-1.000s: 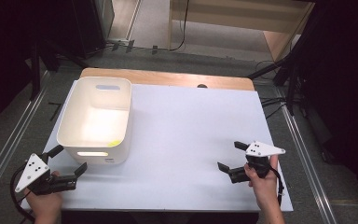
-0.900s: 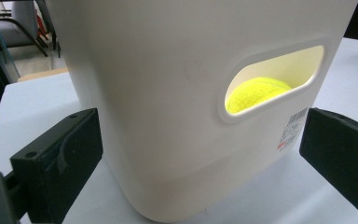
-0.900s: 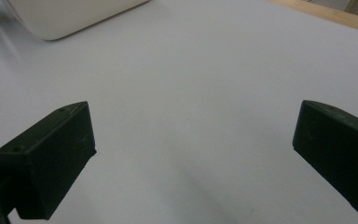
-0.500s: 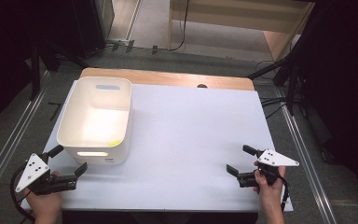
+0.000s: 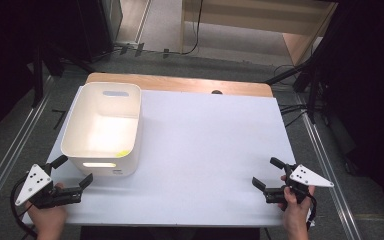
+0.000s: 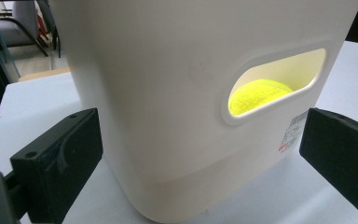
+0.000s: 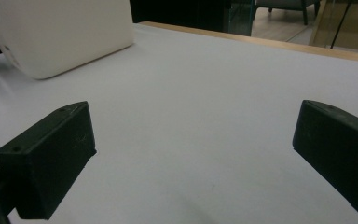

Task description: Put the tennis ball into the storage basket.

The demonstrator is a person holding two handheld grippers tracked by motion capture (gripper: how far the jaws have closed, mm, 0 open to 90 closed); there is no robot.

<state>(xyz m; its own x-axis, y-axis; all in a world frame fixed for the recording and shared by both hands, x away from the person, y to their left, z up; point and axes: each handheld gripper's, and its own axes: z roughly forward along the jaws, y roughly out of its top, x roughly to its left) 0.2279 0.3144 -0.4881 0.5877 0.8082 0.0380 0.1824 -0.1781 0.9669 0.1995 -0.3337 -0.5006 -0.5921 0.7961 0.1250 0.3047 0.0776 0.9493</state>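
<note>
High view: a white rectangular plastic bin (image 5: 102, 131) with slot handles stands on the white tabletop (image 5: 200, 150), toward ten o'clock of the sheet, its long axis running from six to twelve o'clock. A strip of bare wood (image 5: 180, 84) borders the tabletop at twelve o'clock.

The left gripper (image 5: 73, 173), held in the person's left hand (image 5: 47, 215), sits at about seven o'clock of the tabletop, just beside the bin's near end wall and apart from it; its jaws are spread wide and hold nothing. The right gripper (image 5: 266, 173), held in the right hand (image 5: 295, 212), sits at about five o'clock, well apart from the bin, jaws likewise spread and empty over bare tabletop.

Left gripper view: the bin's near wall (image 6: 168, 93) lies between the two black jaws without touching either. Through the slot handle (image 6: 276, 79) a fuzzy yellow-green ball (image 6: 258, 93), probably a tennis ball, is visible inside the bin.

Right gripper view: the open jaws frame bare white tabletop (image 7: 205, 116); the bin's corner (image 7: 60, 32) appears at ten o'clock.
</note>
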